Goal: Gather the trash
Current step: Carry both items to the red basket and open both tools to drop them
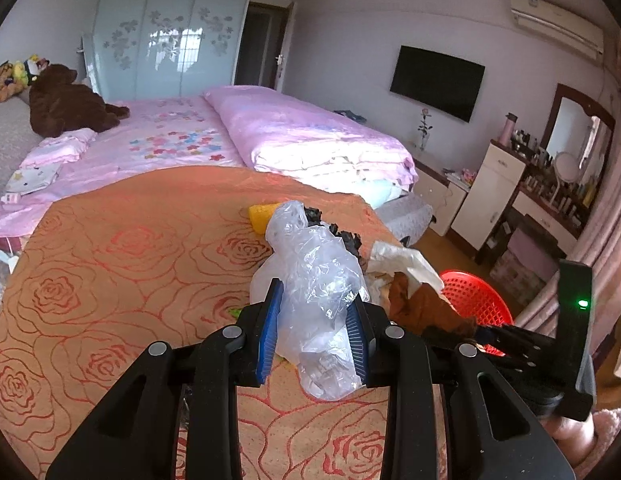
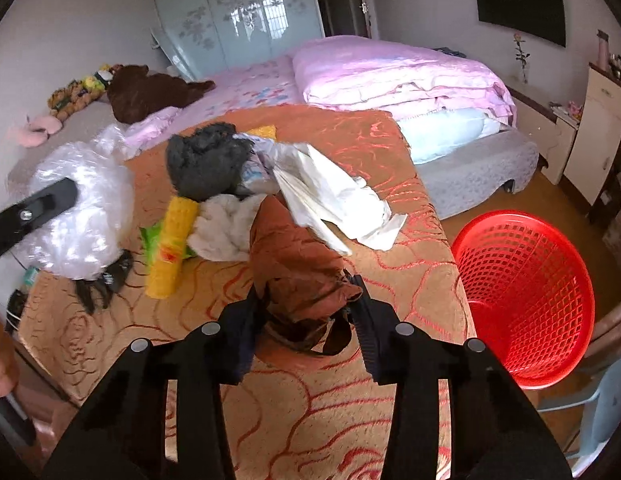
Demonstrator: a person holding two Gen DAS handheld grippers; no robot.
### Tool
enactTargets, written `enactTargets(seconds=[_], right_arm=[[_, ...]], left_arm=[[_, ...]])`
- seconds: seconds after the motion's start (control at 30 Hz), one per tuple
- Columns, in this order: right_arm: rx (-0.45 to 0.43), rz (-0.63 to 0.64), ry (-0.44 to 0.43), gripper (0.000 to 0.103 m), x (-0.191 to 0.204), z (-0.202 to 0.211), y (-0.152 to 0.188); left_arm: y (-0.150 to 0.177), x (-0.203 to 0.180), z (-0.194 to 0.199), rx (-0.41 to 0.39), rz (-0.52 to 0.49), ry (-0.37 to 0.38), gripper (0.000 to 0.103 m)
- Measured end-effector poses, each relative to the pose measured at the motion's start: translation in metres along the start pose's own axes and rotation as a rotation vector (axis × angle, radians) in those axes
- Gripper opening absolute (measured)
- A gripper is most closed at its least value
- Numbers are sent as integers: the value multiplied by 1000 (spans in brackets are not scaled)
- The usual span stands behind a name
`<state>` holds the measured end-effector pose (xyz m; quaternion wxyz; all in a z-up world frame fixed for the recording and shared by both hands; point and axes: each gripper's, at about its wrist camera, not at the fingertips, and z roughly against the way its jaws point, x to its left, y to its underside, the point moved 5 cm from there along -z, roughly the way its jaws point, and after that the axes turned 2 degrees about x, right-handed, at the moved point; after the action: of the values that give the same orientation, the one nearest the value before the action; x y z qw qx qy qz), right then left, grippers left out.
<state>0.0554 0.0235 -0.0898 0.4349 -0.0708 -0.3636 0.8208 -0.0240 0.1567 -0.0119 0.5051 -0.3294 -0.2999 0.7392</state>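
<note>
Reaching forward over the orange rose-patterned cloth point(image 1: 110, 264), the left gripper point(image 1: 316, 304) points toward the far end of the bed, its blue-padded fingers point(image 1: 270, 328) closed against the sides of a crumpled clear plastic bag point(image 1: 314, 272). The bag bulges up between the pads and hangs out below them, held above the cloth. In the right wrist view the same bag point(image 2: 78, 216) shows as a large pale bundle at the left, with one black finger of the left gripper laid across it.

The right gripper point(image 2: 306, 300) sits lower and to the right, tilted down at the cloth point(image 2: 390, 392) near its right edge. Its two dark fingers point(image 2: 366, 320) are pressed to either side of a crumpled brown paper bag point(image 2: 298, 264), which fills the gap between them. In the left wrist view this bag point(image 1: 414, 304) and the gripper's fingers come in from the right.

The remaining trash lies in a heap in the middle of the cloth: a white crumpled paper point(image 2: 334, 200) just behind the brown bag, a white tissue wad point(image 2: 226, 228), a dark grey fluffy clump point(image 2: 206, 164), a yellow wrapper point(image 2: 170, 248) and a green scrap point(image 2: 150, 240) beside it. A red mesh basket point(image 2: 526, 300) stands on the floor just off the right edge of the cloth, near the right gripper. Beyond lies a pink quilt point(image 1: 310, 132) and a brown plush toy point(image 1: 66, 100).
</note>
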Motion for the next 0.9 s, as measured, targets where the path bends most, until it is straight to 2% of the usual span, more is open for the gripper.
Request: enactTargets(seconds=[0.27,0.43,0.9], right_arm=[[-104,18,-56,41,16,43,-14],[-157,12,-46,41,12,60,-28],[-226,-96,107,41,-70,94,-36]], left_arm=[[-6,0,11,-40,2,-16,29],[-14,-7,10,-52,-13,-9,29],[-27,-78,-21,-32,-141,99,29]])
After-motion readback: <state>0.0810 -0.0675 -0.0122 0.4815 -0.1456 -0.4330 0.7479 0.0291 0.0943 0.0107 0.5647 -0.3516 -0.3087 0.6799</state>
